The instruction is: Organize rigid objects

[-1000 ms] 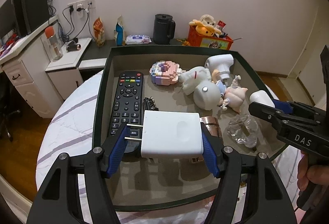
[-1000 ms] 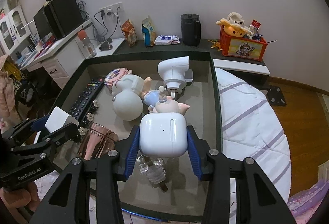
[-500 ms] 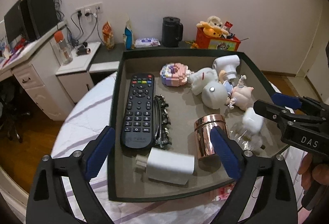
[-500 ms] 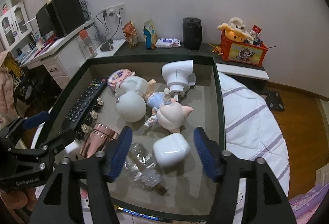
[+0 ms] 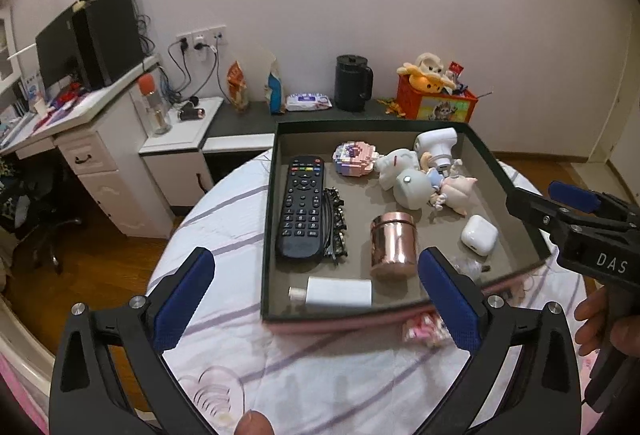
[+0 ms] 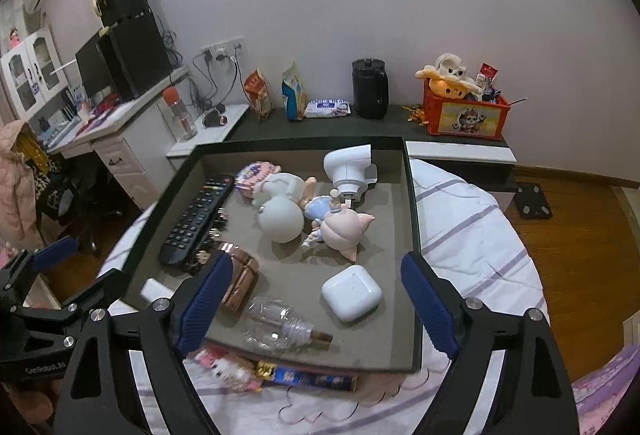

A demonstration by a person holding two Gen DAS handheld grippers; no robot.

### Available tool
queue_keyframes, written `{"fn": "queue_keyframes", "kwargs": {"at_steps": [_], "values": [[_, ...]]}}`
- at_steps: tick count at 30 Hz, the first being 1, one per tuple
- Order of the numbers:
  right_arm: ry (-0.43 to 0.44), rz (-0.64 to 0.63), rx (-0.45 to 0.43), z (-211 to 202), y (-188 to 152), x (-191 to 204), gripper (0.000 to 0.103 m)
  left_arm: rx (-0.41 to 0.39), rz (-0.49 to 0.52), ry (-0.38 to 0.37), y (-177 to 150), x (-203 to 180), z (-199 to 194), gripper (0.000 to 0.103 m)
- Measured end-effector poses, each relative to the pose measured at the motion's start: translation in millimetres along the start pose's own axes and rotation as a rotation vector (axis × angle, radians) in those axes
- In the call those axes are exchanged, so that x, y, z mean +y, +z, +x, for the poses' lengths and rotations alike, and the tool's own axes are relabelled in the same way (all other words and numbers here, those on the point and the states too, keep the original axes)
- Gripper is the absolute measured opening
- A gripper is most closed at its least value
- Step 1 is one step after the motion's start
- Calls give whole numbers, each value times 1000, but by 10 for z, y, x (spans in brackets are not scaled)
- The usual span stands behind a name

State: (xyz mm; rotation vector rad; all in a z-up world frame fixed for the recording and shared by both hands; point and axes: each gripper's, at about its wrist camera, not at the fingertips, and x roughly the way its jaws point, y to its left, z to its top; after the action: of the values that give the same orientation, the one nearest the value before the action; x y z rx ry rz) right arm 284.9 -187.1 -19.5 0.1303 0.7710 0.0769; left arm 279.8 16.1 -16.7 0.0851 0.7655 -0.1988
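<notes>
A dark tray (image 5: 269,235) on the bed holds a white charger (image 5: 338,292) at its near edge, a white earbuds case (image 5: 479,234), a black remote (image 5: 301,207), a copper tin (image 5: 393,244), a clear bottle (image 6: 280,323) and toy figures (image 5: 412,179). My left gripper (image 5: 316,301) is open and empty, held back above the tray's near edge. My right gripper (image 6: 312,303) is open and empty, above the tray's near side; the earbuds case (image 6: 351,292) lies between its fingers' line of sight.
The tray rests on a white striped bedsheet (image 5: 224,219). Small packets (image 6: 304,375) lie under the tray's near edge. A desk (image 5: 92,139), a low dark shelf with a black jug (image 5: 352,83) and a red toy box (image 5: 436,103) stand behind.
My left gripper let go of the charger and my right gripper let go of the earbuds case; both lie in the tray. Both grippers opened and drew back and up.
</notes>
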Motion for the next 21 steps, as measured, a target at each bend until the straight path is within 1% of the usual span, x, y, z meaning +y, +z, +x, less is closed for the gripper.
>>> {"fn": "queue_keyframes", "kwargs": {"at_steps": [6, 13, 16, 21], "values": [[6, -8, -50, -415, -173, 125, 88, -45, -46, -40, -188, 53, -428, 103], [2, -8, -83, -892, -519, 195, 88, -72, -77, -49, -455, 68, -776, 103], [-3, 10, -84, -1031, -700, 182, 88, -67, -87, -54, -580, 64, -858, 103], [-15, 10, -62, -1126, -941, 161, 88, -66, -98, -51, -750, 40, -999, 103]]}}
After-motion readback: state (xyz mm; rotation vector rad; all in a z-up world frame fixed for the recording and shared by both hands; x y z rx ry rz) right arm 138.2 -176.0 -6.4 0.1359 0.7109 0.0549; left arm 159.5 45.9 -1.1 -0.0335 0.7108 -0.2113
